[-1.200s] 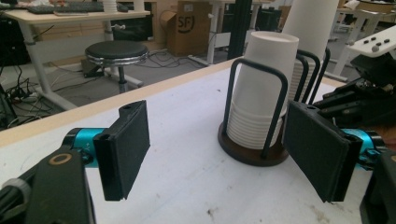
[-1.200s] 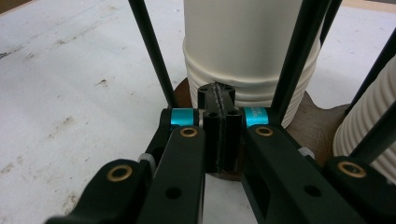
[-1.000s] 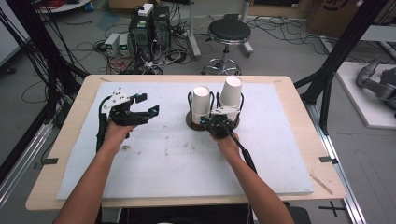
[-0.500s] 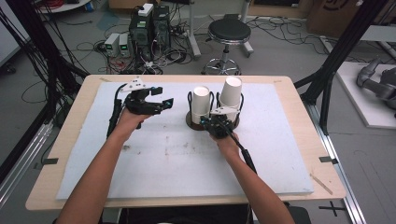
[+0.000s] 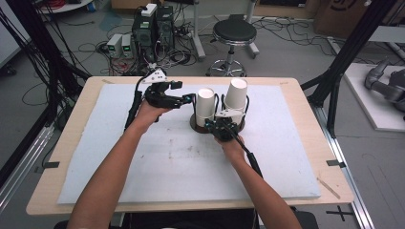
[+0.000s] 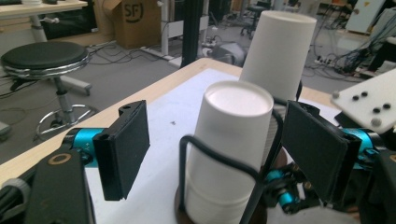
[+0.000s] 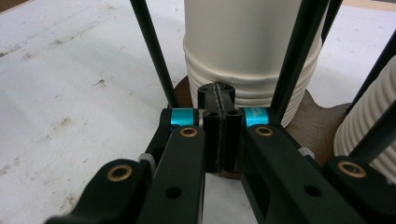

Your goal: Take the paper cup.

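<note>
Right claw point(image 5: 223, 128) sits nearest the person, jaws pressed together on what looks like the dark base of the cup holder point(image 7: 322, 123), low at the front, though what is pinched is hard to tell. Just beyond that claw stand two stacks of white paper cups in a black wire frame. The near-left stack point(image 5: 206, 106) is upside down, flat bottom up, with ribbed rims piled at its foot. The second stack point(image 5: 236, 95) stands just behind and to the right, slightly tilted. Left claw point(image 5: 185, 99) is raised beside the near-left stack at top-cup height; its jaws have just been opening and stand apart. In the left gripper view the top cup point(image 6: 233, 135) sits between the two pads point(image 6: 123, 147), neither touching. Judged progress: holder steadied, approach made, grasp not yet closed. Left to do, as it seems: close on the top cup, lift it free of the stack, set it on the worktop point(image 5: 167, 162). Cups look thin, smooth, matte, easily crushed. Beyond the worktop: a stool point(image 5: 234, 33) on the floor.
</note>
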### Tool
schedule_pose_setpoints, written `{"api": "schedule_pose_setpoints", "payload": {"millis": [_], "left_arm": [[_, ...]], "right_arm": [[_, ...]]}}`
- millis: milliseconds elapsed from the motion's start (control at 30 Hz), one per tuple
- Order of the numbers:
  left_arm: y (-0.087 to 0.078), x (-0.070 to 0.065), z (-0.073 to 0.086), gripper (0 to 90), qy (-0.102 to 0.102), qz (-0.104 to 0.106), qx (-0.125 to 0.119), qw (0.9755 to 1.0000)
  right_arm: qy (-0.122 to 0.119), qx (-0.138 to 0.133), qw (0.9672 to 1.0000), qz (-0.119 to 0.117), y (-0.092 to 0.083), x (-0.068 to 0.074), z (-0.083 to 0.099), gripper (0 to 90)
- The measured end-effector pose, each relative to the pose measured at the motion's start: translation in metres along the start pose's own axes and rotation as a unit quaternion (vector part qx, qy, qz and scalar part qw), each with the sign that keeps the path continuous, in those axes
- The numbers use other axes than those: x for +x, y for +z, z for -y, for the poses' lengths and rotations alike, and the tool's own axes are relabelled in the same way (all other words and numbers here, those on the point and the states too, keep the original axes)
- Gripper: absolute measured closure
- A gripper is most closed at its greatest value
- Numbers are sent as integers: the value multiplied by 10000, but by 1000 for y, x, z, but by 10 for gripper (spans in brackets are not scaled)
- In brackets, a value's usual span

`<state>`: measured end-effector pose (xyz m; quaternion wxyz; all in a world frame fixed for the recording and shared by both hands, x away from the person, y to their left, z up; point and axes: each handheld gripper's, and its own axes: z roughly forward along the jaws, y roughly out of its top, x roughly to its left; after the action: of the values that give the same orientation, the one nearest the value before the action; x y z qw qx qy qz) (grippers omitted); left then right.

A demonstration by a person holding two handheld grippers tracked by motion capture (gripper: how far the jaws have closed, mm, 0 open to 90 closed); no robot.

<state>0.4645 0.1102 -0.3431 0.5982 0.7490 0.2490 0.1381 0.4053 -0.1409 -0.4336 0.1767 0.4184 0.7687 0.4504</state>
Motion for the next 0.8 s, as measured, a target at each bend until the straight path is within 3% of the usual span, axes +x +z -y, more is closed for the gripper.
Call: {"api": "schedule_pose_setpoints", "payload": {"millis": [500,800], "left_arm": [[44,-13,-5,243,108,137,375,9991],[55,-16,-5,249,114,106,504,9986]], "right_arm": [[-20,-1,10000,-13,0,-1,0,900],[-38,2,10000,-18,0,-1,0,900]]}}
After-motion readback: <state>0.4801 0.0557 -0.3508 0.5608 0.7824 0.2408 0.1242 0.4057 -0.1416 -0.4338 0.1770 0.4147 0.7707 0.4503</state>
